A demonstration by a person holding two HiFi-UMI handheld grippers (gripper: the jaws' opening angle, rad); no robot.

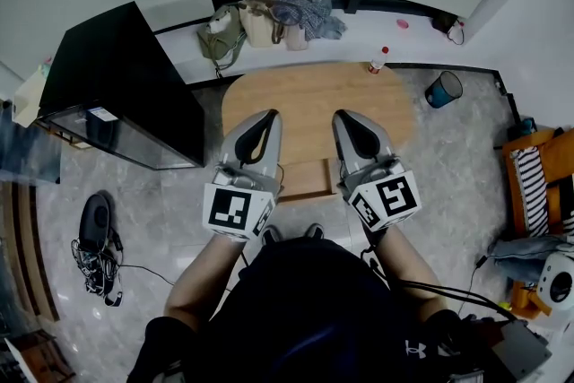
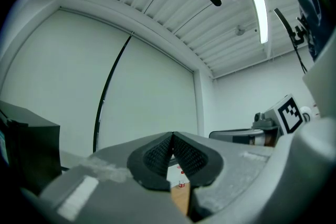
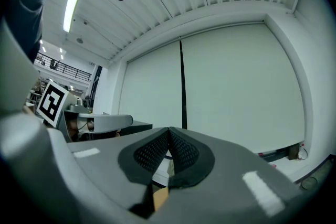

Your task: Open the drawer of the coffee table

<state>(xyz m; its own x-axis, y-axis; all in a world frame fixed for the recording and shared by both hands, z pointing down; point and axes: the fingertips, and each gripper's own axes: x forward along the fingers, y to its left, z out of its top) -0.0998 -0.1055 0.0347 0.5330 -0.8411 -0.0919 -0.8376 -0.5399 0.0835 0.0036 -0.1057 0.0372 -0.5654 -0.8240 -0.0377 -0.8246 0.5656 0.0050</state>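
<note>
The oval wooden coffee table [image 1: 314, 99] stands in front of me in the head view. Its drawer [image 1: 307, 180] juts out from the near edge, between my two grippers. My left gripper [image 1: 264, 117] and right gripper [image 1: 344, 117] are held level side by side above the table's near half, touching nothing. In the left gripper view the left gripper [image 2: 172, 137] has its ribbed pads [image 2: 157, 155] pressed together with nothing between them. The right gripper [image 3: 168, 131] is shut and empty in the same way. A strip of tabletop [image 2: 180, 199] shows below the left jaws.
A small red-capped bottle [image 1: 378, 60] stands at the table's far right edge. A black cabinet [image 1: 121, 85] is at the left. Bags [image 1: 260, 21] lie along the far wall. A blue bin [image 1: 443, 89] is on the right, and a black device with cables [image 1: 95, 229] lies on the floor.
</note>
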